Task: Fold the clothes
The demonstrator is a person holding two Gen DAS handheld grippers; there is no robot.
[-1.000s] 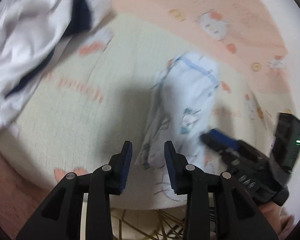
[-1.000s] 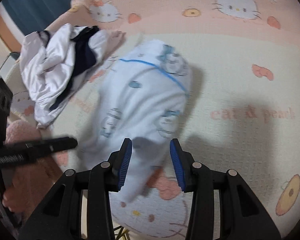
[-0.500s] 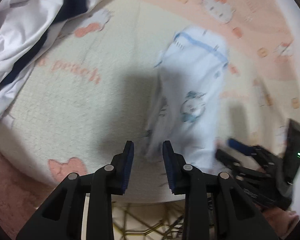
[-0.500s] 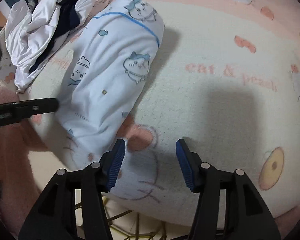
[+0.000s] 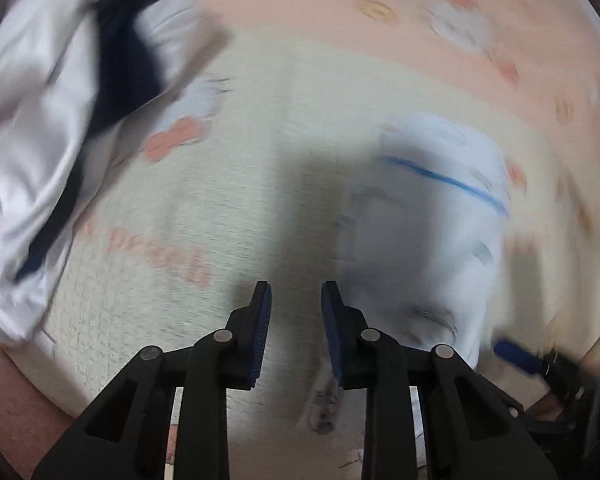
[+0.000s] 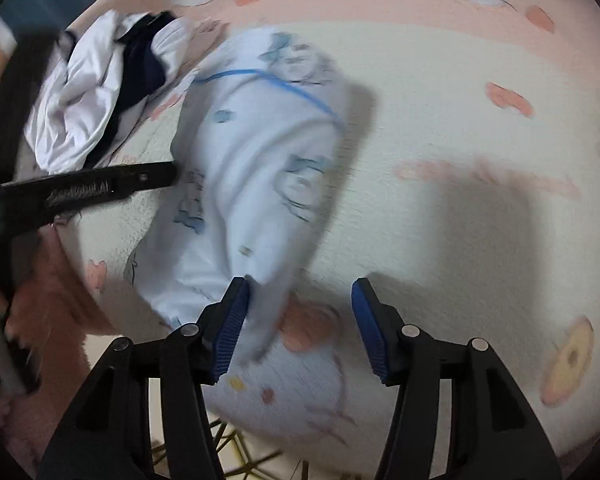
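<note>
Pink-and-cream cartoon-cat blanket (image 6: 440,128) covers the whole work surface. On it, a crumpled white and navy garment (image 6: 100,108) sits at the far left, and a pale blue printed garment (image 6: 256,184), already folded into a long narrow strip, lies in the middle.

To fold well from here, I'd say both near corners should be pinched evenly and carried toward the blue-trimmed far end.

Right gripper (image 6: 298,320) stands apart, the strip's near corner lying between its fingers against the left one, unclamped. Left gripper (image 5: 296,320) is closing on nothing; the strip lies just right of it.
</note>
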